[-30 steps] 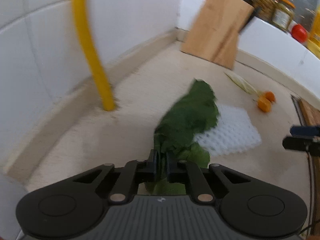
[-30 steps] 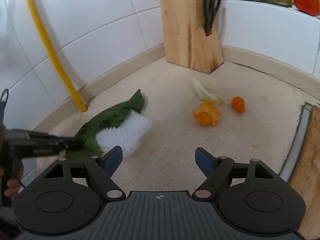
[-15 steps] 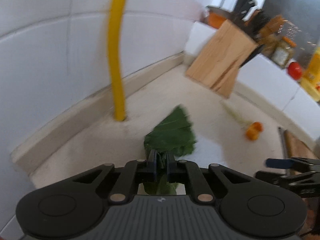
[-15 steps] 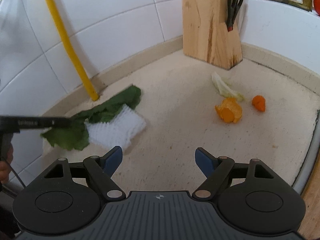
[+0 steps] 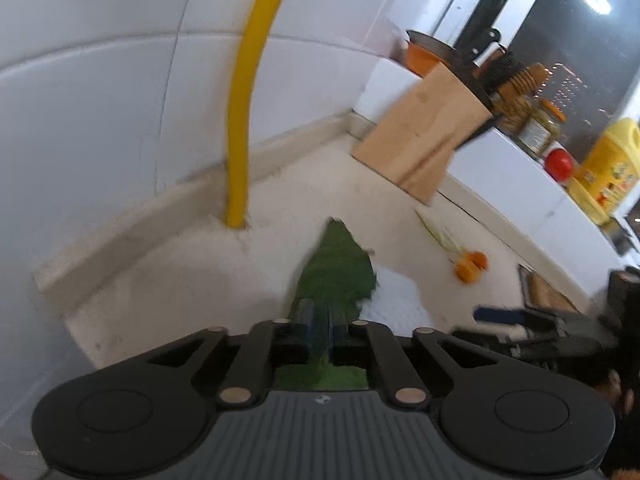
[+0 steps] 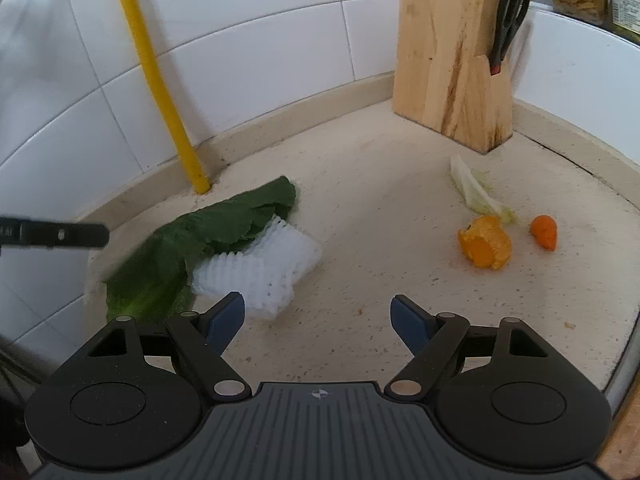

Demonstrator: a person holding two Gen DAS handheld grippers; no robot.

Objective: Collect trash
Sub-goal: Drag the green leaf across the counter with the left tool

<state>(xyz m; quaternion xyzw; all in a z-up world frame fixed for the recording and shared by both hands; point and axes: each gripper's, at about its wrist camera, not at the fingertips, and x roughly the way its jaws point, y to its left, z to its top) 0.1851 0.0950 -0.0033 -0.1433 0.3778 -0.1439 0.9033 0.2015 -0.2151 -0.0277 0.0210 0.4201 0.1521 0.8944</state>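
My left gripper point(image 5: 318, 326) is shut on the stem end of a large green leaf point(image 5: 334, 276), lifting that end above the counter. In the right wrist view the green leaf point(image 6: 200, 236) drapes over a white foam net point(image 6: 272, 268), with the left gripper's fingers point(image 6: 60, 234) at the far left. My right gripper point(image 6: 318, 314) is open and empty, above bare counter near the net. An orange peel point(image 6: 486, 242), a small orange piece point(image 6: 544, 232) and a pale lettuce scrap point(image 6: 476, 192) lie to the right.
A wooden knife block point(image 6: 452, 56) with scissors stands in the back corner. A yellow pipe point(image 6: 156, 76) runs up the tiled wall. Jars, a tomato point(image 5: 559, 164) and a yellow oil bottle point(image 5: 608, 168) stand on a ledge. A cutting board edge point(image 5: 548, 296) lies at the right.
My left gripper has risen and pulled back with the leaf, dragging it partly off the foam net. My right gripper has moved left and closer to the counter, staying open.
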